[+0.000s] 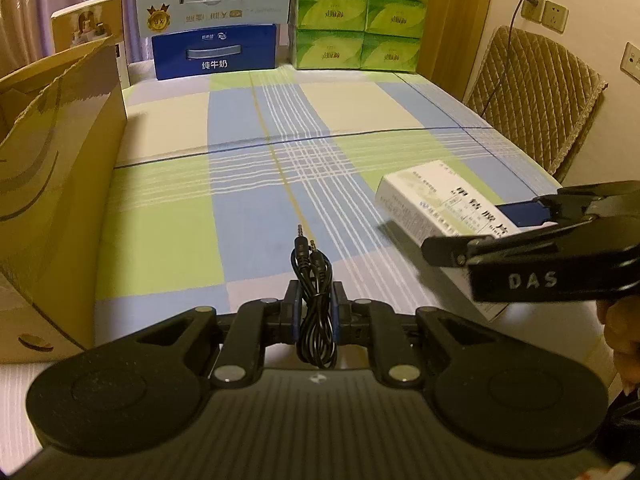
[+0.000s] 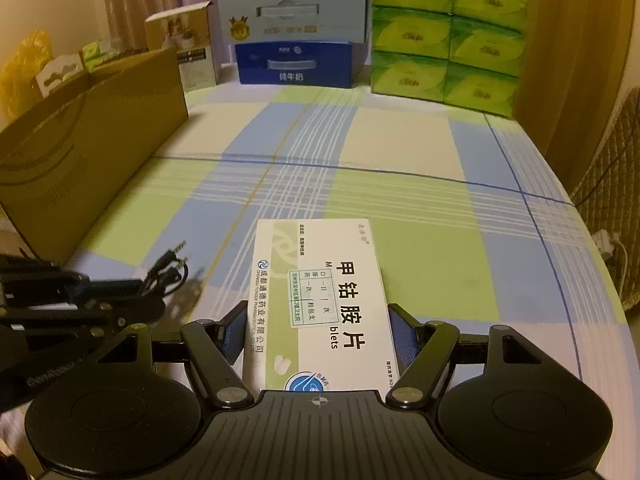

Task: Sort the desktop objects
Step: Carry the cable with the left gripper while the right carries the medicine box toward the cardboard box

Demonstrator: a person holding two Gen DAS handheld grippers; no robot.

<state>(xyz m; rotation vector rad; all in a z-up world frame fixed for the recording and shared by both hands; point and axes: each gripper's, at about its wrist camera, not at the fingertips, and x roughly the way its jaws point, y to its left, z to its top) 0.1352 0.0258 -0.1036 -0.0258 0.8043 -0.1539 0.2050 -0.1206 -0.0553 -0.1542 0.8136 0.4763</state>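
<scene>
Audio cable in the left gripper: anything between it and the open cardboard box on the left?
Nothing visible. The audio cable is clamped in the left gripper, and only bare checked tablecloth lies between it and the cardboard box. The medicine box sits off right.

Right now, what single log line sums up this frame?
left gripper: shut on audio cable | right gripper: open around medicine box | cardboard box: left
</scene>
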